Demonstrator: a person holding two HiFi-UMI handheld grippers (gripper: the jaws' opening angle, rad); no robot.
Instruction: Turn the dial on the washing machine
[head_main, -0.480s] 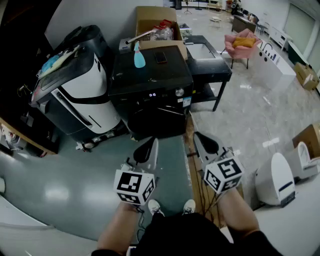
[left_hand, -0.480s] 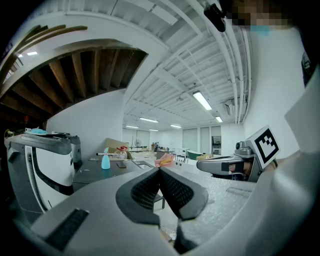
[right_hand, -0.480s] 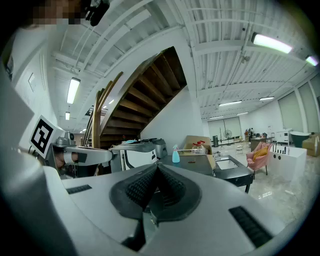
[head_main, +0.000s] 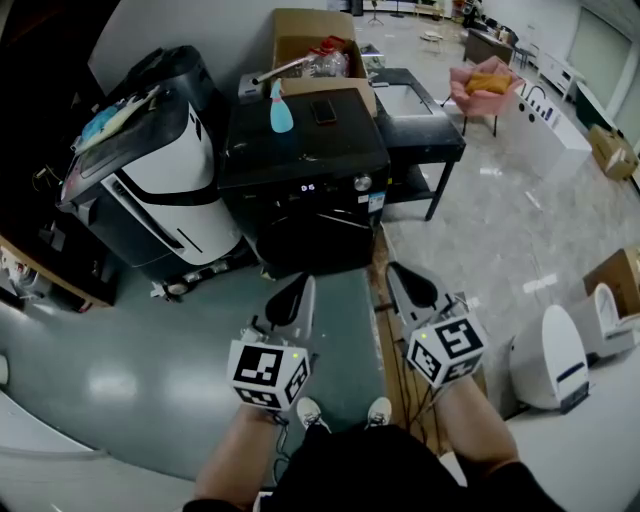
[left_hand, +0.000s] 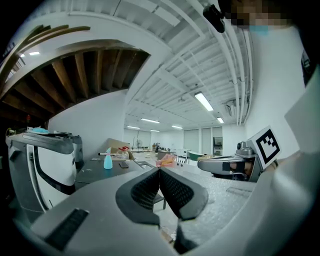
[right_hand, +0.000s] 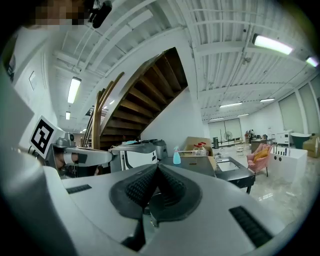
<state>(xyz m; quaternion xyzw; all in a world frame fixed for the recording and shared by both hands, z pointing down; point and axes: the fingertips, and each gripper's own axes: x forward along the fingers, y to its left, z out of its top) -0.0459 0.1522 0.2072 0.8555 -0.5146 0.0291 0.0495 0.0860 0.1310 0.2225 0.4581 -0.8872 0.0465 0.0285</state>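
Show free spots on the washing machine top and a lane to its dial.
Free: front half of the washing machine top, ahead of the spray bottle and phone. The floor before the dial is bare. Crowded: back edge by the cardboard box, left side beside the white appliance.

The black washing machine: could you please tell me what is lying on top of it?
A light blue spray bottle stands on the washing machine, and a small flat dark object, perhaps a phone, lies beside it. The cardboard box hides its rear edge.
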